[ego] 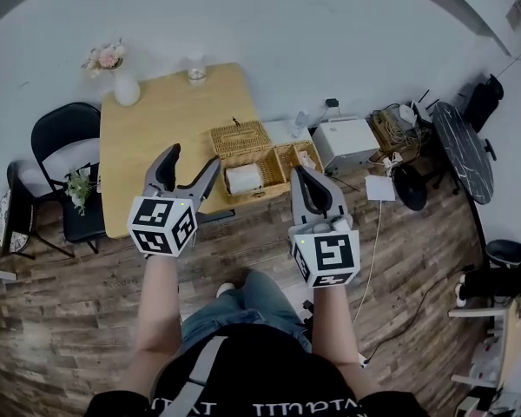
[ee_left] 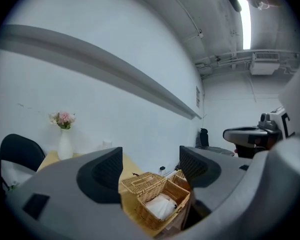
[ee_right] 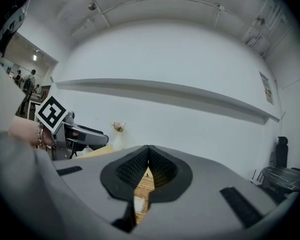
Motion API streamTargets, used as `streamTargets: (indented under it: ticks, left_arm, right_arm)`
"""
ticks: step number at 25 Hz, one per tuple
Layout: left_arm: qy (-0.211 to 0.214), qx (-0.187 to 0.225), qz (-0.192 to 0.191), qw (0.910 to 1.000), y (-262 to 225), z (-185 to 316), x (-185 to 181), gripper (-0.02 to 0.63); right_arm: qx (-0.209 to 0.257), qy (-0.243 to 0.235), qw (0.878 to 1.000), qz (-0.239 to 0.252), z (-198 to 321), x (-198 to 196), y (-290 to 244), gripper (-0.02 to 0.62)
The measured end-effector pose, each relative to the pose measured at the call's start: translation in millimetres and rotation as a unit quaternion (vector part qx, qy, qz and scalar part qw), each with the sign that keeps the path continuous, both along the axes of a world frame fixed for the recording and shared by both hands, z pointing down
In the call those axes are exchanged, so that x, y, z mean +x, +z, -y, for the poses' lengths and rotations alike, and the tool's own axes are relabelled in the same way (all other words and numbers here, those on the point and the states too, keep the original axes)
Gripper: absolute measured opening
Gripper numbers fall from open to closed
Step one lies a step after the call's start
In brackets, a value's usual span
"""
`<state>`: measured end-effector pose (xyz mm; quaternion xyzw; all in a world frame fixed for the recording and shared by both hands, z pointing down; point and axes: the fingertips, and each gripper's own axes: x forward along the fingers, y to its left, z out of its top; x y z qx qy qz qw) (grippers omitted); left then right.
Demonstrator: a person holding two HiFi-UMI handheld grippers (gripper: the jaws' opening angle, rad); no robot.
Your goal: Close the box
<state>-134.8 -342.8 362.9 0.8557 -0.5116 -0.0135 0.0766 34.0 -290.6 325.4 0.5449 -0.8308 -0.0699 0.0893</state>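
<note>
Meanwhile, we hold both grippers short of the open box [ego: 250, 158] at the table [ego: 156, 133] corner: left gripper [ego: 194, 158] jaws spread wide, empty; right gripper [ego: 300, 171] jaws pressed together, empty.

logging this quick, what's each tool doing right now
left tool: open, holding nothing
right tool: closed, holding nothing

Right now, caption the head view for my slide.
Open left gripper and shut right gripper held toward the open wicker box at a corner of the wooden table.
</note>
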Motion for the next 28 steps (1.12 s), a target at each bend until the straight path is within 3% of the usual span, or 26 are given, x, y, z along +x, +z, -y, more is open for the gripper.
streamTargets:
  ticks: [14,21,28]
  left_arm:
    - [0.001,-0.131,-0.006,0.9913,77.4,98.2,4.7,0.342]
    - [0.012,-0.205,0.016,0.9785,133.4,149.7,18.5,0.342]
    - [0.028,-0.275,0.002,0.9612,179.1,183.5,21.3,0.341]
  right_arm:
    - [-0.035,-0.006,0.999,-0.007,82.3,16.3,19.4,0.014]
    - [-0.053,-0.006,0.999,-0.007,138.6,36.0,32.1,0.014]
    - [-0.061,-0.019,0.998,-0.012,181.2,43.5,42.2,0.014]
